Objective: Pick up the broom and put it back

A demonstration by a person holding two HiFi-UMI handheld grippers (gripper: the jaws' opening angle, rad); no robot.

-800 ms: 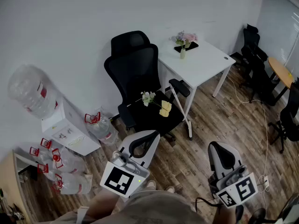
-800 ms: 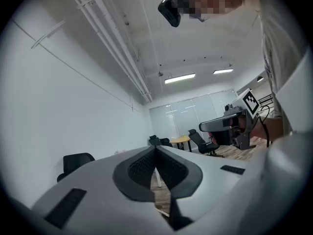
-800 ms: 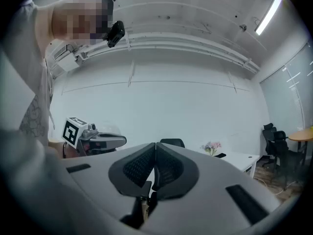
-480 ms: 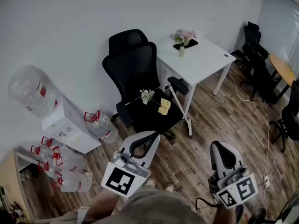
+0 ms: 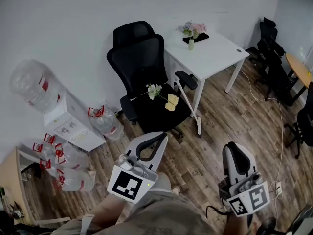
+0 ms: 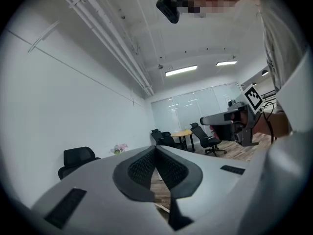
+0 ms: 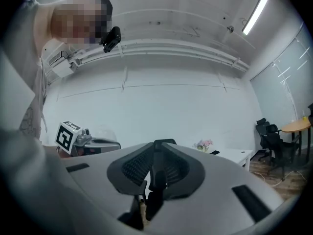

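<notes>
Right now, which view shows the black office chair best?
Head view: the whole chair from above, back, seat, armrests. Left gripper view catches only its headrest and upper back; right gripper view only the headrest top.

White left tool [image 5: 162, 138] and right tool [image 5: 234, 146], black-padded

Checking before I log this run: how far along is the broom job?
Done: nothing visible. The left gripper and right gripper are both shut, empty, held near the person. In hand: nothing yet. The slim white stick leaning by the black mesh office chair and white rectangular desk, probably the broom's handle, stands untouched. Left: reach it, grip it, carry it back.
</notes>
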